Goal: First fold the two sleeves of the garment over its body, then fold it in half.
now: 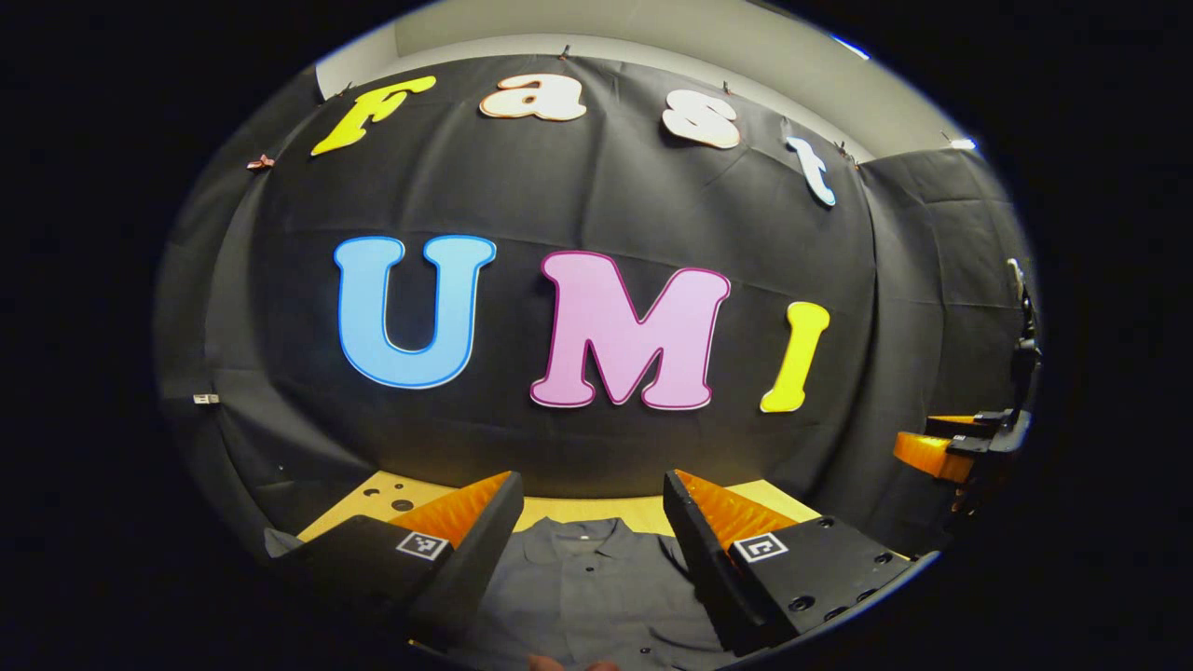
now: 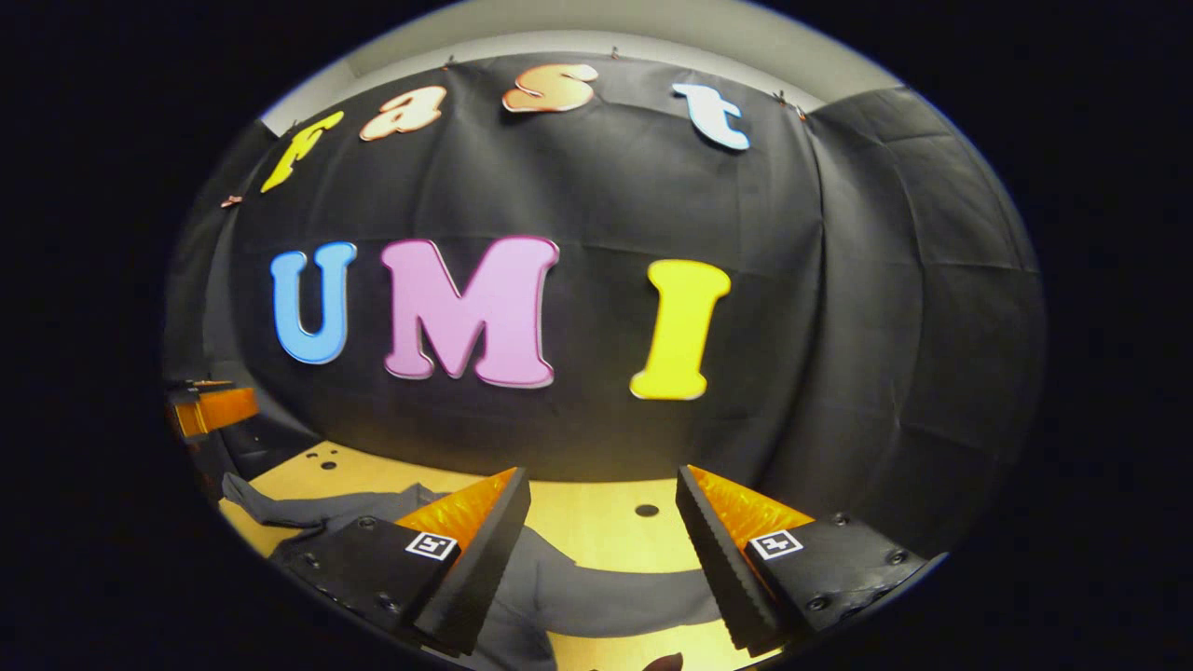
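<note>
Two grippers are up, one in each hand; the left gripper (image 1: 592,522) hangs above the table with its two fingers spread wide and nothing between them; the right gripper (image 2: 601,527) hovers likewise, fingers apart and empty. Below them lies one garment (image 1: 587,587), a grey buttoned shirt, flat on the wooden table (image 2: 596,527); in the left gripper view its collar (image 1: 578,533) points away toward the black cloth wall (image 1: 578,205), so its length runs near to far; in the right gripper view one sleeve (image 2: 615,587) stretches sideways across the wood, unfolded.
</note>
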`<state>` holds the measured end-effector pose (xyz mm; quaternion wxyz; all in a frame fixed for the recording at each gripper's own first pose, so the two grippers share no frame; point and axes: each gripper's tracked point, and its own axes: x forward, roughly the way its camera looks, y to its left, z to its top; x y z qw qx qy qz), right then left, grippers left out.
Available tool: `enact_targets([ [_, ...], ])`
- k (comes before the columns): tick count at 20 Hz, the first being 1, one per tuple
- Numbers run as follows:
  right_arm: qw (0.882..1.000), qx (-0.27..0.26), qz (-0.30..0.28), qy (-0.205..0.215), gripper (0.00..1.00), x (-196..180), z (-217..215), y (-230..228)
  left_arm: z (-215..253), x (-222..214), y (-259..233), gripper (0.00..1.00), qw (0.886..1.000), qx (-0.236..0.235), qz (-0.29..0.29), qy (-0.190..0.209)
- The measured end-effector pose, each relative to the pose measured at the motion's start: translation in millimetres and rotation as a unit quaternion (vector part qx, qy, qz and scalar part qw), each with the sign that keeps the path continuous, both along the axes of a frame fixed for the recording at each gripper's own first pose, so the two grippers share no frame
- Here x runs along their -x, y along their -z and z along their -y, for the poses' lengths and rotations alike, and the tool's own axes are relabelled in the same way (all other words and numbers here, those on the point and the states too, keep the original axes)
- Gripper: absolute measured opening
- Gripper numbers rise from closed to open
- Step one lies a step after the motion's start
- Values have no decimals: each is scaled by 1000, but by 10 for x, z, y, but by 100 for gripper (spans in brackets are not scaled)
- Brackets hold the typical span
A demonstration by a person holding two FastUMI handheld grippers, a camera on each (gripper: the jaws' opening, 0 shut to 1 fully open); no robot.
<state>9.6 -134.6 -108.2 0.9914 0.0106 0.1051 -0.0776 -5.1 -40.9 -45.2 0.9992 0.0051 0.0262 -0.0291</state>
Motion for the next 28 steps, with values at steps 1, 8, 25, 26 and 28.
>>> enact_targets([
  [1,1000,1,-14,9,98,-1,162,155,35,-3,31,95,1000,-1,-4,-1],
  [8,992,3,-117,42,98,23,1081,1362,311,-19,275,95,999,-11,-31,-17],
  [25,947,-91,-304,45,98,205,1606,3553,519,71,543,95,991,-43,-71,-108],
  [26,946,-93,-307,42,98,205,1607,3592,502,103,542,95,990,-46,-72,-112],
  [28,948,-87,-305,34,100,201,1585,3628,472,140,543,95,989,-53,-76,-118],
])
